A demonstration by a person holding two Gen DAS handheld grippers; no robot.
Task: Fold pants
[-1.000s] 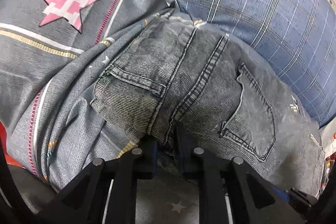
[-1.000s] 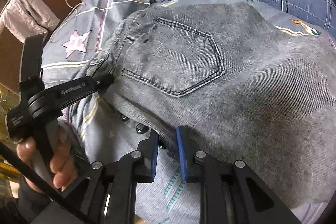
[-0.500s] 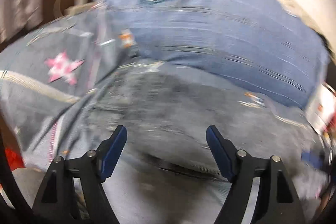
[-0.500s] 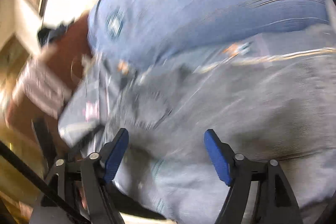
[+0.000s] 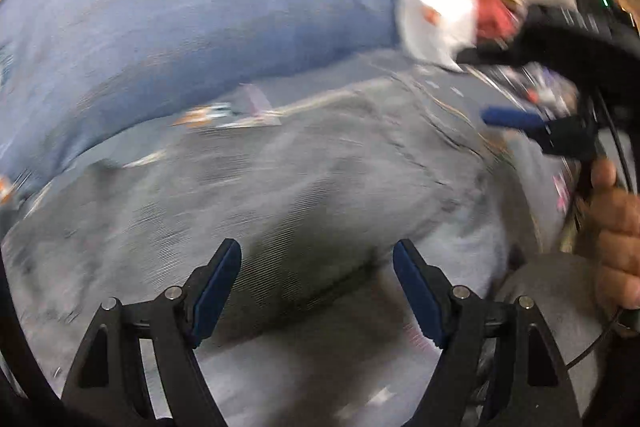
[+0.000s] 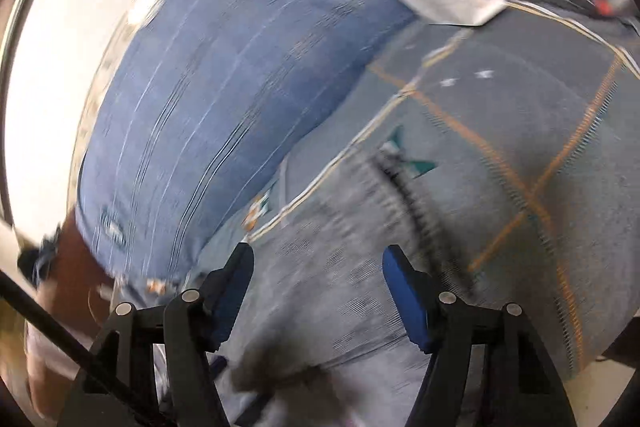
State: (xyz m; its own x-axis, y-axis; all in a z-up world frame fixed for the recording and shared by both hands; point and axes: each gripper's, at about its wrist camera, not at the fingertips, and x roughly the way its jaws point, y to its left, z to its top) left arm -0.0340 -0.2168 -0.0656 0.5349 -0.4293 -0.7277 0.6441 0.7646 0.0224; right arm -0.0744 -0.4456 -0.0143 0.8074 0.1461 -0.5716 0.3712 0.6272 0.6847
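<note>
The grey denim pants (image 5: 304, 195) lie spread on the grey patterned bedsheet, blurred by motion. My left gripper (image 5: 318, 279) is open and empty, held just above the near edge of the pants. The right gripper (image 5: 520, 121) shows at the right of the left wrist view, held in a hand. In the right wrist view my right gripper (image 6: 318, 283) is open and empty over the pants (image 6: 360, 287), whose dark seam runs ahead of it.
A blue plaid pillow (image 5: 192, 27) lies behind the pants and also shows in the right wrist view (image 6: 240, 75). A white bag (image 5: 436, 15) and red item sit at the far right. The patterned sheet (image 6: 520, 131) extends right.
Both grippers were shut on the pants' edge a second ago. Both have let go, opened wide and swung to the right; the pants now lie free on the bed.
</note>
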